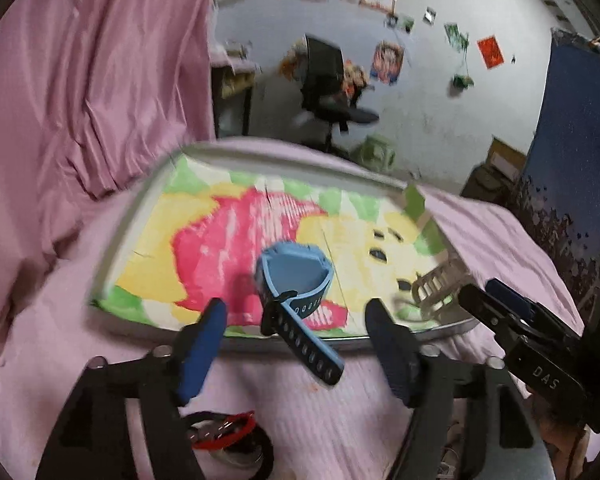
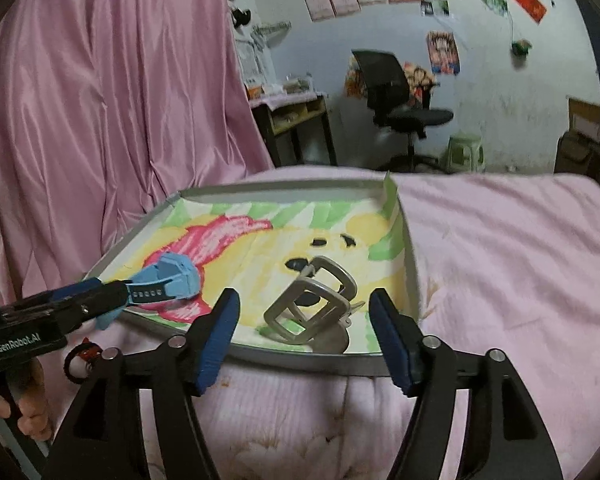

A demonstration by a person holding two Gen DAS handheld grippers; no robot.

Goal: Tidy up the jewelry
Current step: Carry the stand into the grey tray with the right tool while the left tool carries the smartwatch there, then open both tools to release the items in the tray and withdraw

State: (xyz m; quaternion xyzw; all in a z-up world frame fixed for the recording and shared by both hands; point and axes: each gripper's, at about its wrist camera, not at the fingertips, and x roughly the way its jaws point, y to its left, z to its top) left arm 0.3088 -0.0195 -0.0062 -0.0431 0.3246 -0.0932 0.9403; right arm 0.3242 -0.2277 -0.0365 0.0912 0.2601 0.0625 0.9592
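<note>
1. While the blue watch lies with its loop on the tray and its strap tail hanging over the near rim, the left gripper frames it with jaws spread wide; the right wrist view shows the tips beside the strap but not clearly pinching it.
2. The right gripper is likewise released, jaws wide, poised before the metal watch, which sits in the tray's near right part.
3. Judged step: placing pieces onto the tray; both watches are already there, the blue one only partly.
4. A red-and-black bracelet lies off the tray on the pink bed cover, under the left gripper.
5. Next likely calls for backing the left gripper off the strap, dropping toward the bracelet, and closing on its band.
</note>
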